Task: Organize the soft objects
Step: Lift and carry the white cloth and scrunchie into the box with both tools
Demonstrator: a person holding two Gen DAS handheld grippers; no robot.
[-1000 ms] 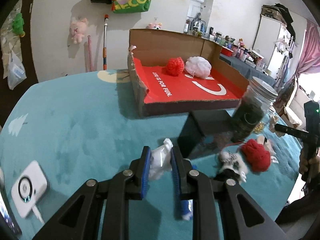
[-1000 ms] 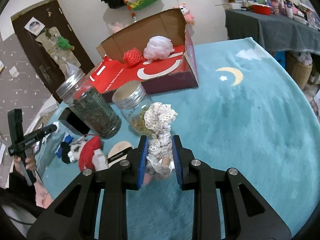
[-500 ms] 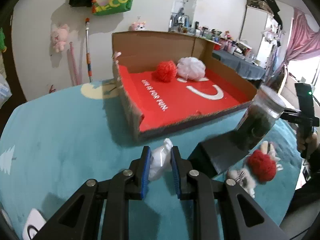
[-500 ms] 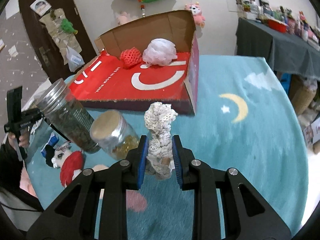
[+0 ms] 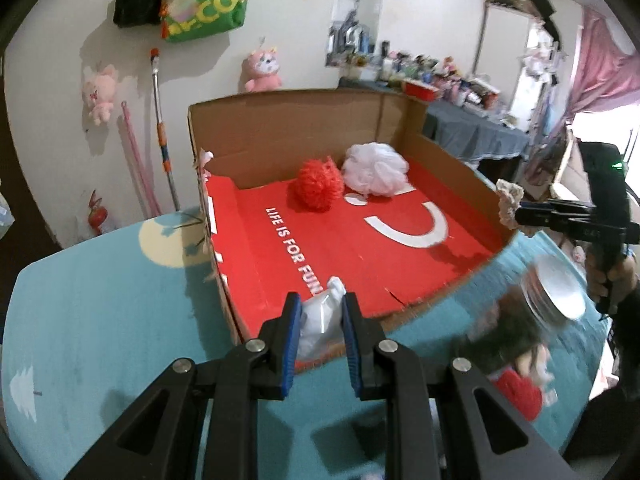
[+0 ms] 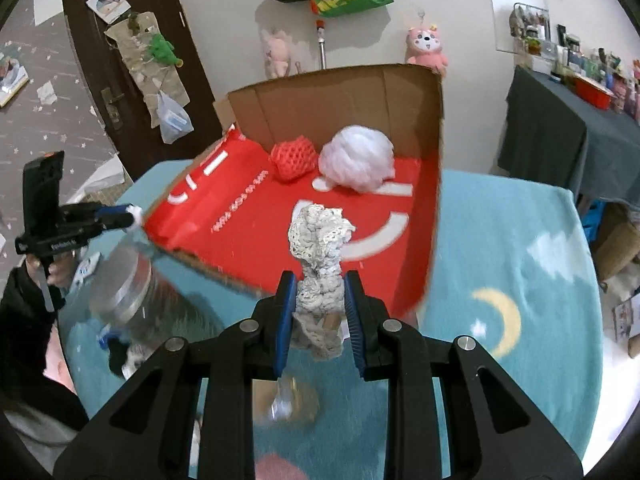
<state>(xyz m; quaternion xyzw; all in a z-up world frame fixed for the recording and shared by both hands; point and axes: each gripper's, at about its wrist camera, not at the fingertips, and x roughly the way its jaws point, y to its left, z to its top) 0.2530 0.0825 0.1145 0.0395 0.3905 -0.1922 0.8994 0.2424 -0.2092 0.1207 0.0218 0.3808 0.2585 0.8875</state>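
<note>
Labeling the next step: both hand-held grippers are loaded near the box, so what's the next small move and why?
Probably carry both a little further over the cardboard box and open. The left hand-held gripper pinches a white soft item just at the box's near edge; the right hand-held gripper holds a lace cloth at its front wall.

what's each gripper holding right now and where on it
Left gripper pinches a white soft item around its middle; right gripper clamps the cream crocheted piece near its lower end.

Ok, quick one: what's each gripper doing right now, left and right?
Left gripper: shut on the white soft item.
Right gripper: shut on the cream lace bundle.
</note>
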